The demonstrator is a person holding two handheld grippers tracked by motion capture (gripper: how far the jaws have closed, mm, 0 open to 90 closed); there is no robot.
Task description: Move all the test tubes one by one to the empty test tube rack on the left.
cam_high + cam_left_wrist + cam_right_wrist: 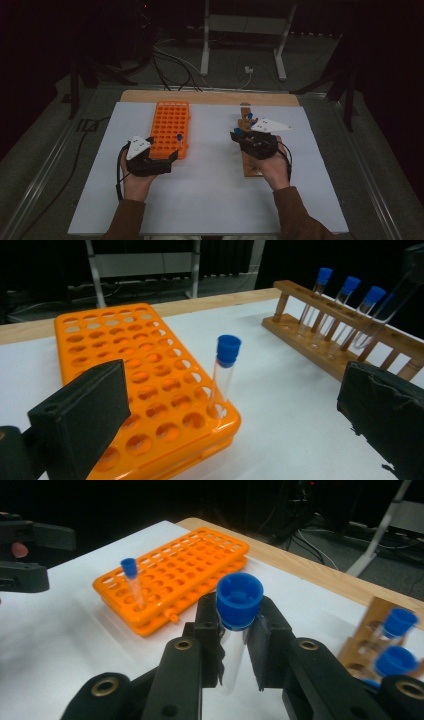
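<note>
Dark floor with loose cables and a metal stand fills the top of the high view, and below it a white table [210, 200] with a wooden strip along its far edge takes up the middle of the frame. Left of centre on that surface lies an orange rack [170, 129] full of round holes, with one blue-capped tube [179, 140] standing upright in a hole near its lower right corner. Right of centre, a wooden rack [250, 160] runs from the upper middle toward the lower right.

At the lower left of the high view, the left gripper [167, 159] sits just at the near end of the orange rack. In the left gripper view its two black jaws stand wide apart at the left and right edges with nothing between them; the orange rack [145, 385] and its tube [225, 375] lie in the gap farther off, and the wooden rack [345, 340] with three capped tubes is at the upper right.

Over the wooden rack, the right gripper [240, 134] pinches a blue-capped tube. In the right gripper view its jaws are pressed against the clear body of that held tube [239, 625], at the frame's centre, cap upward and above the pads.
</note>
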